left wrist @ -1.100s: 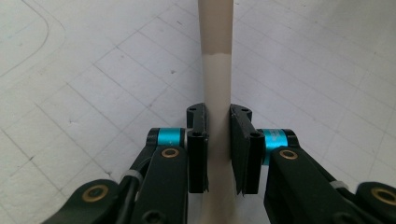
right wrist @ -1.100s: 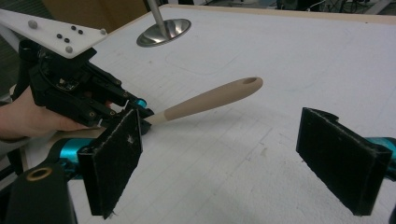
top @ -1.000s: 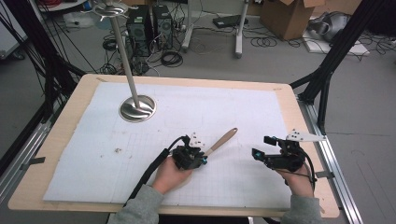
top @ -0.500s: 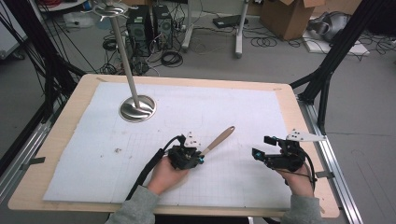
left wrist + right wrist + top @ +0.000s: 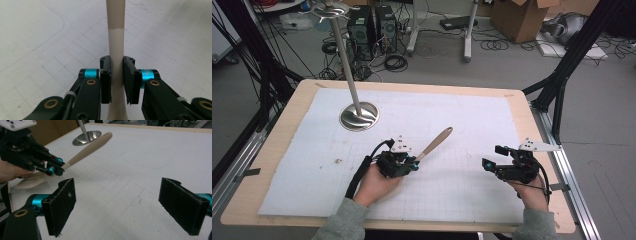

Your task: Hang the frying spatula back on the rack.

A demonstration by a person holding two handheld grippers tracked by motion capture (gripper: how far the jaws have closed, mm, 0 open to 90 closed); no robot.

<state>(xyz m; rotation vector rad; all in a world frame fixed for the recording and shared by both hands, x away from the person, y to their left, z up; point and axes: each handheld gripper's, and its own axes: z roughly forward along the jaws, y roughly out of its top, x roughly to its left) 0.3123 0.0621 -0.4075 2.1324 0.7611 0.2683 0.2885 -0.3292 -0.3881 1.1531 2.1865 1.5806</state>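
My left gripper (image 5: 412,163) is shut on a spatula (image 5: 435,143) with a wooden handle and a cream neck. The handle points up and to the right, away from the person, and slants clear of the white mat. In the left gripper view the two pads (image 5: 106,75) press the cream neck of the spatula (image 5: 115,37) from both sides. The right gripper view shows that left gripper (image 5: 58,170) with the spatula's handle (image 5: 87,148) raised and its pale blade (image 5: 32,180) trailing behind. My right gripper (image 5: 492,157) rests at the mat's right side, jaws wide open around nothing (image 5: 118,187).
A metal stand with a round base (image 5: 359,116) and a tall pole rises at the back left of the mat (image 5: 472,115); its base (image 5: 87,137) lies beyond the spatula in the right gripper view. The wooden table edge (image 5: 542,165) runs close to my right gripper.
My left gripper has shifted left and slightly up with the spatula in it, lifting the handle. The right gripper has stayed where it was.
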